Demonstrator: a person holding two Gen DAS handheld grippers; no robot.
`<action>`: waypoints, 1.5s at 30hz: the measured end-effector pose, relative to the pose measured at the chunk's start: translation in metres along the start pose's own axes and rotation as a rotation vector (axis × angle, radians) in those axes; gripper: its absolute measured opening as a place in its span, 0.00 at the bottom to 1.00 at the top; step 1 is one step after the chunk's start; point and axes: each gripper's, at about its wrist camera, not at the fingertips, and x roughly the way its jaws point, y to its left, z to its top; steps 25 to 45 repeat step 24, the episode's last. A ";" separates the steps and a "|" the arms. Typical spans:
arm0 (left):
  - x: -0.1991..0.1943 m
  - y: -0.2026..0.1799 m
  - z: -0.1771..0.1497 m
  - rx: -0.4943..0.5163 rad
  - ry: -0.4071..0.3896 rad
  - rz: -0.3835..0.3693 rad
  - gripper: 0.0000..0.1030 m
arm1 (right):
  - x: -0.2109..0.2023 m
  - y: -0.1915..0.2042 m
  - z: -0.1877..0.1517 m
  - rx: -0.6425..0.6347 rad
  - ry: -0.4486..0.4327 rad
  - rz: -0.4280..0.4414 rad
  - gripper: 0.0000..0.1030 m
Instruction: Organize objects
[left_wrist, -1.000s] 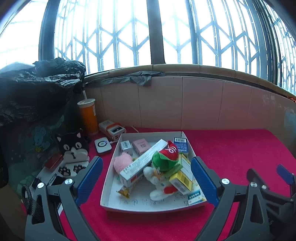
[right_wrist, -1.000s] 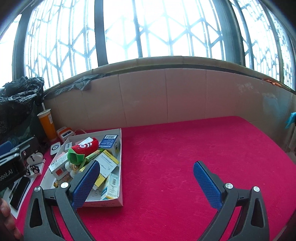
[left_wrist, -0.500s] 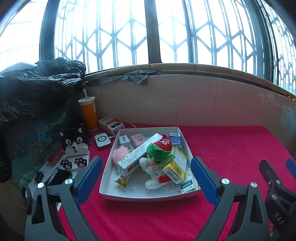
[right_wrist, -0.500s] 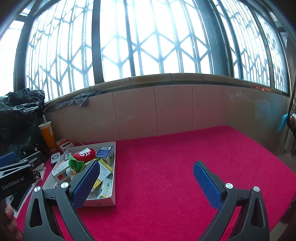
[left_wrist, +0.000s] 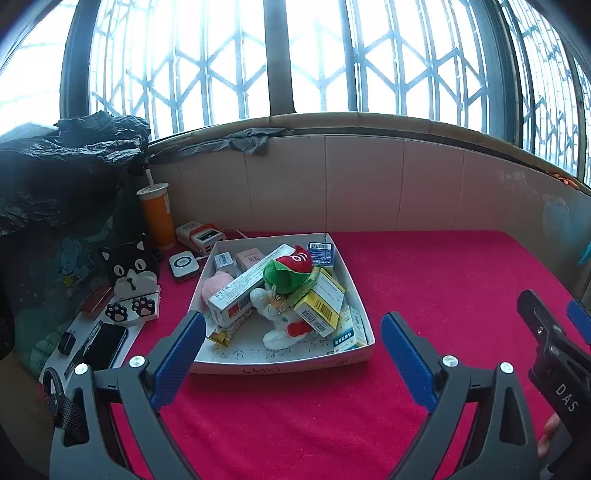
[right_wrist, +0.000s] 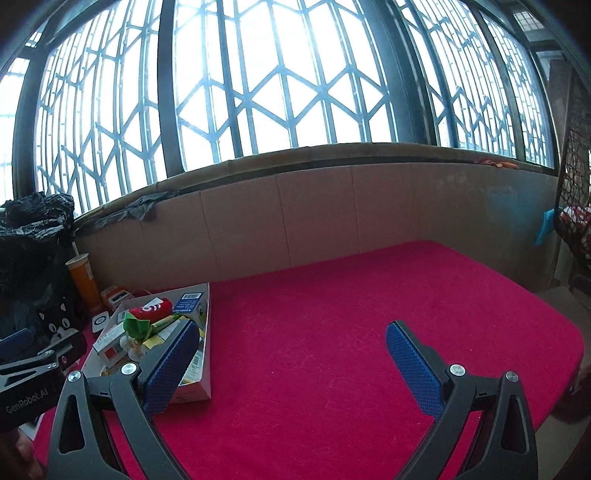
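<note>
In the left wrist view, the left gripper is seen with its two blue ribbed fingers spread wide, and nothing is held between them. A shallow white cardboard tray is placed on the red, felt-like surface, just beyond the fingers. It is filled with a loose pile: a long white carton, a yellow box with a barcode, a soft plush toy with a red and green cap, and a fluffy pink ball. To the left of the tray, a black and white cat-shaped stand, a tall orange cup with a straw and a flat black phone are seen.

In the right wrist view, the right gripper is held over bare red surface, its textured blue fingers wide apart and empty. The tray is seen at the near left, partly hidden by the left finger.
</note>
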 end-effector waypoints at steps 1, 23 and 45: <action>-0.001 0.000 0.000 0.001 -0.004 0.002 0.93 | 0.000 -0.001 -0.001 0.001 0.002 -0.001 1.00; 0.009 0.007 -0.002 -0.030 0.034 0.006 0.93 | 0.007 0.001 -0.008 -0.009 0.039 0.001 1.00; 0.009 0.007 -0.003 -0.031 0.038 0.002 0.93 | 0.007 0.001 -0.008 -0.007 0.040 0.001 1.00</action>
